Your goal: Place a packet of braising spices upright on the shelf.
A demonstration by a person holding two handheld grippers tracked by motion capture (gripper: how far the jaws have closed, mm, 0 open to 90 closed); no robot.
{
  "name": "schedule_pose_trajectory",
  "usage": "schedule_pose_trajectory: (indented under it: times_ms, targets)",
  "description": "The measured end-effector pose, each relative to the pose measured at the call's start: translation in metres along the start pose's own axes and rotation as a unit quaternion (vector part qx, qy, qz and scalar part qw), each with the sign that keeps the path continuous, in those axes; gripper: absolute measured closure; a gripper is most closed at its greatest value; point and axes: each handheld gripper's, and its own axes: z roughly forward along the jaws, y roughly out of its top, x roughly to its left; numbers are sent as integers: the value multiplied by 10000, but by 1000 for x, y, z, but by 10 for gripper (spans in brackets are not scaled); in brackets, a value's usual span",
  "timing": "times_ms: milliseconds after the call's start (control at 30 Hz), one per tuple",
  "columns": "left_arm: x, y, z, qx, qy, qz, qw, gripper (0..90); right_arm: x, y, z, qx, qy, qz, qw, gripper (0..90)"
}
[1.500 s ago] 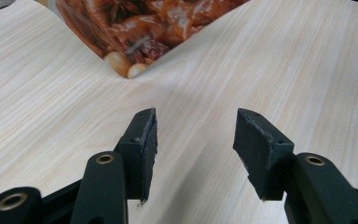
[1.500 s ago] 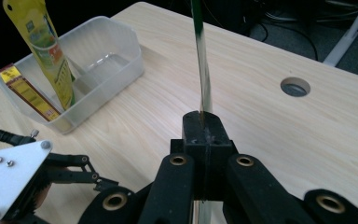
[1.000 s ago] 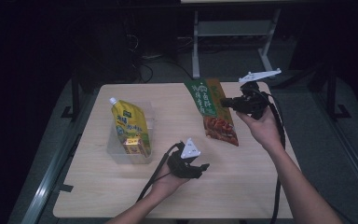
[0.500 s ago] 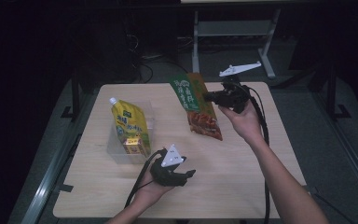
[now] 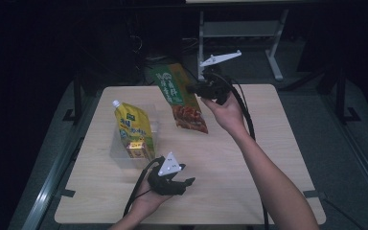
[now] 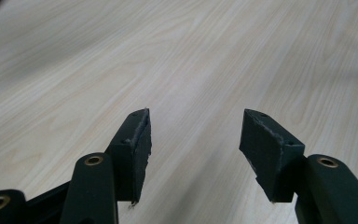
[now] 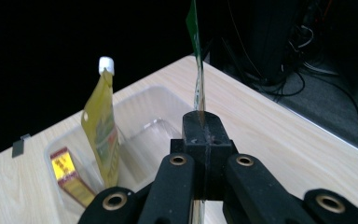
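1. Work in hand, as I read it: packing snack items into the clear plastic tub (image 5: 149, 139) at the left of the desk (image 5: 268, 158).
2. Done so far, judging by how things lie: a yellow spouted pouch (image 5: 132, 125) stands upright in the tub, white cap at top, and a small red-and-gold box (image 5: 137, 150) leans at its foot. The right gripper view shows both in the tub's near end, with the far end bare.
3. In progress: the right hand-held gripper (image 5: 195, 88) is clamped tight on a green snack bag (image 5: 181, 98), pads pinching its thin edge. The bag hangs in the air above the desk's far side, between the tub and the hand, clear of the wood.
4. Left to do, by my estimate: carry the bag over the tub, lower it into the free end, release. It is not yet over the rim.
5. The left hand-held gripper (image 5: 177, 184) sits low over the near desk, just in front of the tub, jaws apart with nothing between them; its own view (image 6: 193, 135) shows bare wood grain between the pads.
6. Bag's look: flat, flexible film pack, green upper panel with pale lettering, a reddish-brown food picture on the lower part. Seen edge-on from the right gripper view (image 7: 196, 70) it is a slim strip rising above the jaws, slightly bowed. Likely to flop when set down.
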Motion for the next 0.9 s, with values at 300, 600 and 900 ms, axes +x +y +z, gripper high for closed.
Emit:
schedule_pose_trajectory:
  times_ms: [300,600,900]
  targets:
    - [3,-3,-4,44,-1,44,10000,421,14,23,25,-108,98,-142,9998,900]
    - [6,-7,-6,75,-21,5,10000,421,28,44,50,-161,213,-328,9991,900]
    - [6,-9,-6,9,-50,-35,10000,419,40,57,86,-146,370,-390,9984,900]
